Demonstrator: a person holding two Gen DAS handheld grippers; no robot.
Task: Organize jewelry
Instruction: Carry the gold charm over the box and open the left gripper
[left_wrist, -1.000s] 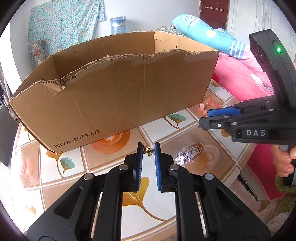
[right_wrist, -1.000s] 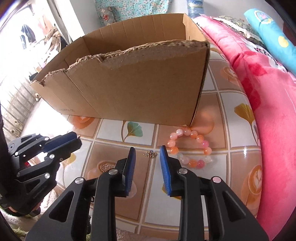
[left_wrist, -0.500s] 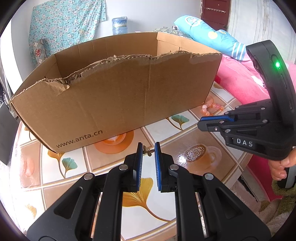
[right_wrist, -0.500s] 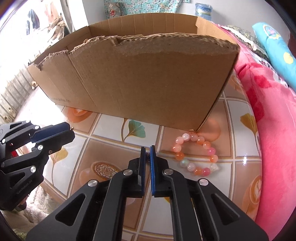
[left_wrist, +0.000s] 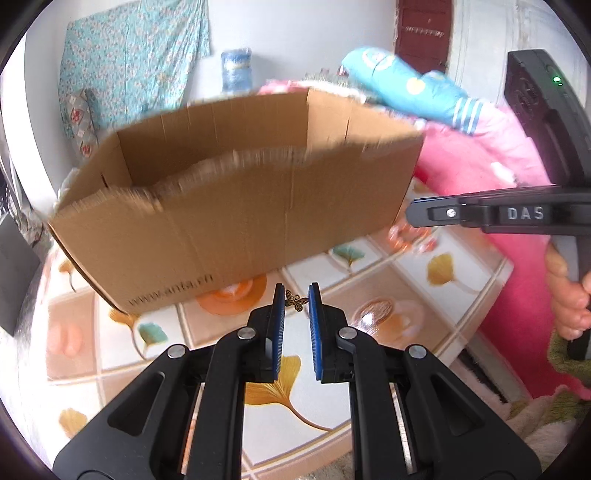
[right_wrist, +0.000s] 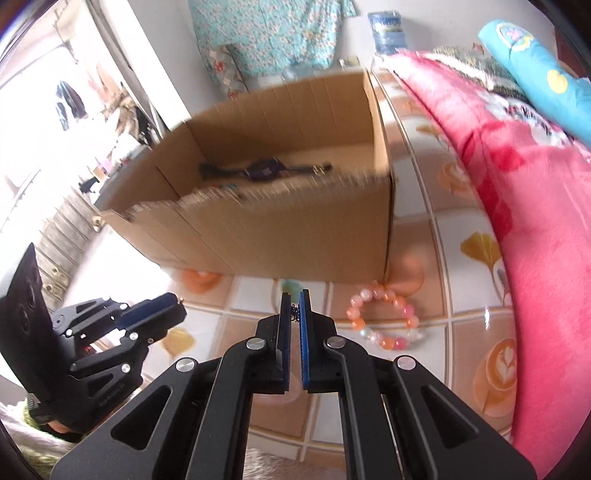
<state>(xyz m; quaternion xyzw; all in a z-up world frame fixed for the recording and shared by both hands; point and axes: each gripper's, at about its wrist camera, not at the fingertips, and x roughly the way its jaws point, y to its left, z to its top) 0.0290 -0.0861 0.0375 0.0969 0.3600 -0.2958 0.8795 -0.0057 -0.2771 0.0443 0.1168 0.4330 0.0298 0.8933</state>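
Left wrist view: left gripper pinches a small bronze butterfly charm at lower centre, below the cardboard box.

Right wrist view: right gripper jaws, pressed nearly together, pinch a small dark chain piece. Bead bracelet lies on the tiled table, right of centre.

Your left wrist camera looks forward and down along its fingers at the cardboard box, close over the tiled table, with your other gripper entering at right. Your right wrist camera looks down from higher (far enough to see into the box). Both views share the box's near wall, the table and the pink blanket.
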